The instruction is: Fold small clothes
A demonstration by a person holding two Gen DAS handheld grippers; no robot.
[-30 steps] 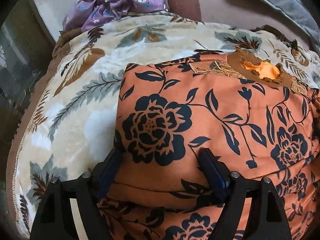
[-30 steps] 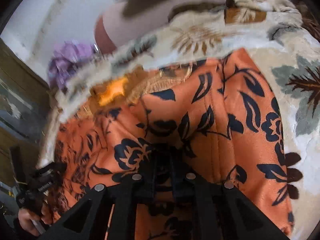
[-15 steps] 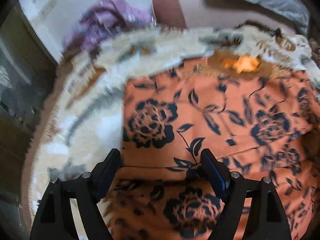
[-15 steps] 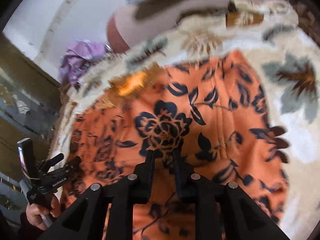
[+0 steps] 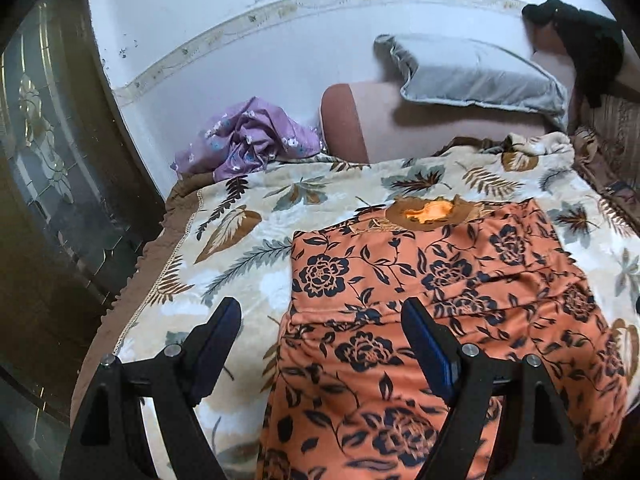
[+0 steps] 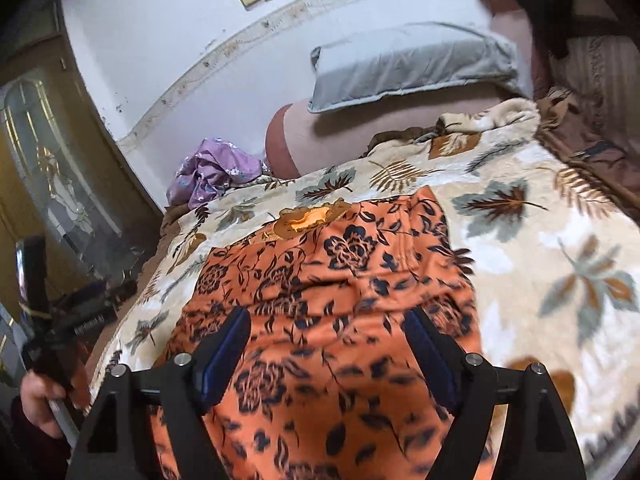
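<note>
An orange garment with dark flowers (image 5: 420, 280) (image 6: 320, 272) lies on the leaf-patterned blanket (image 5: 248, 240) (image 6: 540, 260). Its sides are folded in and its brown neckline points to the far end. My left gripper (image 5: 320, 316) hovers open above the garment's near left part, with nothing pinched. It also shows at the left edge of the right wrist view, as the left gripper (image 6: 68, 320) held by a hand (image 6: 36, 396). Above the garment's near middle, my right gripper (image 6: 330, 320) has its jaws opening, and no cloth is between the pads.
A crumpled purple cloth (image 5: 244, 140) (image 6: 212, 168) lies at the bed's far left corner. A grey pillow (image 5: 472, 72) (image 6: 408, 60) leans on the headboard, with a black garment (image 5: 580, 32) beside it. A dark glazed door (image 5: 44, 160) stands left of the bed.
Both grippers have drawn back and up from the garment. The right gripper, shut on the fabric before, has let go and opened. The left stayed open.
</note>
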